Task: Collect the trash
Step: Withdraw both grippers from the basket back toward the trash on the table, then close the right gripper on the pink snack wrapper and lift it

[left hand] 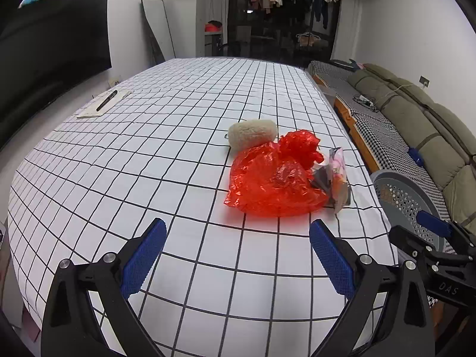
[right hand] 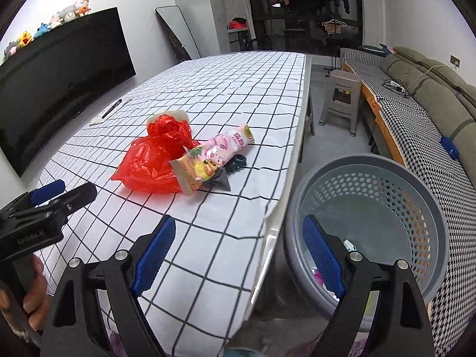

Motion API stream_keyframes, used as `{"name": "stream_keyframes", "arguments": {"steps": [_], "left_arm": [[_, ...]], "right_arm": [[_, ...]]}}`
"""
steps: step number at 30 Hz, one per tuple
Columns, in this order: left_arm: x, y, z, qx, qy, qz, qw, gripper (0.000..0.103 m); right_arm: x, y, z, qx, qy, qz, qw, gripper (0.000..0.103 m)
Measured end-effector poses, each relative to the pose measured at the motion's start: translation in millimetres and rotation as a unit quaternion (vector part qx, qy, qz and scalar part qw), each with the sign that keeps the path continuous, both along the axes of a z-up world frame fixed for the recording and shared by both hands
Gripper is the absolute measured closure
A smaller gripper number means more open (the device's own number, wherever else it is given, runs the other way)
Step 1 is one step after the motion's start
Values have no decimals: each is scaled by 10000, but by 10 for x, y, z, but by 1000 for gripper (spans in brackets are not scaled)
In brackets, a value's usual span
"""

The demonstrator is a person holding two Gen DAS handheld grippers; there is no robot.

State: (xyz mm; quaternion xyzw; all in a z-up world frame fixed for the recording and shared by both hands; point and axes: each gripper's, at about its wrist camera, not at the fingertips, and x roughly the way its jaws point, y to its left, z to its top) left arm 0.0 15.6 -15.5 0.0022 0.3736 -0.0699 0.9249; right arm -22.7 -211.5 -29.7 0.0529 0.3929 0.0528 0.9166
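Jaws on both the left gripper (left hand: 238,244) and the right gripper (right hand: 239,245) stood wide apart with nothing between them. On the table (left hand: 148,163), the red plastic bag (left hand: 273,178) lay crumpled near the edge beside the gray basket (right hand: 416,184). A fluffy cream roll (left hand: 253,134) touched the bag's far side, and a pink snack wrapper (right hand: 220,154) leaned against its basket-facing side, with a dark clip (right hand: 236,162) just beyond. Some scraps already sat inside the basket.

Fluffy roll (right hand: 178,115) mostly hidden behind red bag (right hand: 154,160); basket (left hand: 407,205) contents unclear.
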Motion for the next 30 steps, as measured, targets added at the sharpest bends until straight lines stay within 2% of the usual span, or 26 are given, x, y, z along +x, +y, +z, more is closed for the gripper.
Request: {"name": "stream_keyframes", "arguments": {"steps": [11, 20, 28, 30], "left_arm": [[206, 164, -93, -89, 193, 161, 9996, 8], [313, 182, -109, -208, 243, 78, 9995, 8], [343, 204, -162, -260, 318, 40, 9991, 8], [354, 214, -171, -279, 334, 53, 9990, 8]], "right_arm": [[595, 129, 73, -50, 183, -323, 9993, 20], [1154, 195, -37, -96, 524, -703, 9961, 20], [1305, 290, -183, -169, 786, -702, 9943, 21], [1268, 312, -189, -192, 765, -653, 9947, 28]]}}
